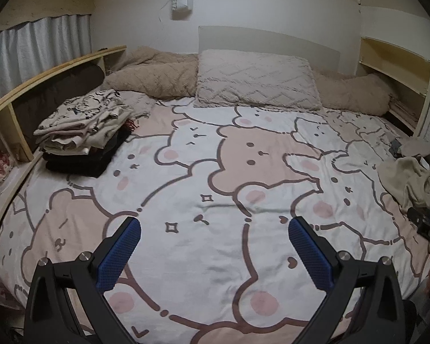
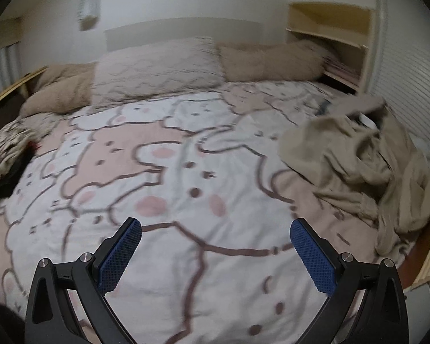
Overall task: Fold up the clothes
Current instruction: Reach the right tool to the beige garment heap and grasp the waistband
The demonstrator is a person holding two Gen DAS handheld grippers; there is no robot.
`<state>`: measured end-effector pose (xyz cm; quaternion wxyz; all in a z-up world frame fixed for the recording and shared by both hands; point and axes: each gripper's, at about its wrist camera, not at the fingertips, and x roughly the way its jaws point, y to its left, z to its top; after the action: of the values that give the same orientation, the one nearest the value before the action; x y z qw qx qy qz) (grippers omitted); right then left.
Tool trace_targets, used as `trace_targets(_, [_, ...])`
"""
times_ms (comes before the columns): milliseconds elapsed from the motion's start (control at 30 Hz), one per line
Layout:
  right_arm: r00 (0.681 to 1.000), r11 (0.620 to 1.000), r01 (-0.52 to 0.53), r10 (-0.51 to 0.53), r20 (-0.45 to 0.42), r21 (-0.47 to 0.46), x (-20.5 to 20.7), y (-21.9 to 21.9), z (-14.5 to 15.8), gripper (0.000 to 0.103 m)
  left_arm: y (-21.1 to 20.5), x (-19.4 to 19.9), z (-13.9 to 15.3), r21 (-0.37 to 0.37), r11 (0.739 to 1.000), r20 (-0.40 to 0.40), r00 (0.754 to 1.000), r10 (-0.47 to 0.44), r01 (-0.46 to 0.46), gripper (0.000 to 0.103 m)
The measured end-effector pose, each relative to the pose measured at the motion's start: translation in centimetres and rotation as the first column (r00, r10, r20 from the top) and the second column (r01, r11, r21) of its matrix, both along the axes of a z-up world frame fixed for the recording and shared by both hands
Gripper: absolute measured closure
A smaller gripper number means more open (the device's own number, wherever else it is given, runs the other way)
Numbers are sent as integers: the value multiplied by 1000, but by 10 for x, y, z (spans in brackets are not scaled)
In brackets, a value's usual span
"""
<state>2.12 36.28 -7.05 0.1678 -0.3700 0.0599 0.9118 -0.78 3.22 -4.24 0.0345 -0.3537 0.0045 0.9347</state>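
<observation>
While both grippers hover over the bear-print bedspread [image 1: 215, 272], neither holds anything. Left gripper [image 1: 215, 229]: jaws spread wide, blue pads [image 1: 119, 255] empty, nothing but bedspread between them. Right gripper [image 2: 216, 230]: jaws also wide apart, blue pads [image 2: 312, 258] empty; this view is motion-blurred.

Landmark = zigzag-textured pillow [image 1: 256, 78] at the head of the bed. Stack of folded clothes [image 1: 83, 130] sits in front of and left of the pillow, near the bed's left edge: patterned cream garment on top, pale pieces under it, black ones at the bottom, a bit of red showing at the stack's side. In the right wrist view the same stack [image 2: 5, 149] is at the far left edge, blurred.

Unfolded beige garment [image 2: 367, 169] lies crumpled in front of and right of the pillow, by the bed's right edge, with a greyish piece just behind it; in the left wrist view it [image 1: 410, 183] is partly cut off at the frame edge. It is well apart from both grippers' pads.

Tan fuzzy blanket [image 1: 154, 74] is bunched on both sides of the pillow, touching it. Wooden shelf [image 1: 395, 66] stands right of the pillow; grey curtain [image 1: 34, 48] hangs far to its left.
</observation>
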Motion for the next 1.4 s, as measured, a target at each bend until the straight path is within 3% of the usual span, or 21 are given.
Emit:
trace_targets(233, [971, 970, 238, -238, 8, 44, -13, 88, -22, 0, 17, -8, -3, -14, 999, 18, 999, -36, 36, 0])
trace_targets(300, [940, 939, 339, -340, 10, 55, -20, 123, -32, 0, 19, -9, -2, -6, 999, 15, 999, -42, 42, 0])
trace_targets(367, [903, 901, 427, -429, 24, 73, -27, 150, -42, 8, 23, -11, 0, -4, 999, 15, 998, -54, 54, 0])
trace_targets(433, [840, 838, 530, -540, 55, 133, -35, 180, -56, 14, 26, -13, 2, -11, 998, 12, 998, -61, 61, 0])
trace_targets(600, [797, 801, 587, -598, 90, 119, -39, 219, -79, 20, 31, -15, 8, -1, 998, 5, 998, -61, 61, 0])
trace_targets(767, [759, 769, 622, -638, 128, 146, -33, 243, -96, 21, 42, -13, 10, -14, 998, 7, 998, -60, 61, 0])
trace_targets(867, [765, 780, 618, -625, 152, 100, -27, 253, -106, 20, 48, -12, 11, -22, 998, 6, 998, -65, 65, 0])
trace_targets(967, [796, 810, 583, -585, 154, 65, -26, 256, -113, 20, 53, -12, 10, -30, 997, 10, 997, -75, 75, 0])
trace_targets(1133, [819, 835, 548, -549, 166, 56, -26, 250, -117, 20, 57, -8, 12, -38, 996, 3, 996, -86, 86, 0])
trace_targets(1333, [892, 901, 434, -428, 144, -7, -22, 225, -118, 20, 59, -7, 12, -29, 995, 3, 996, -94, 95, 0])
trace_targets(1400, [894, 903, 429, -425, 143, 7, -24, 222, -120, 20, 60, -5, 13, -33, 995, -1, 995, -98, 98, 0])
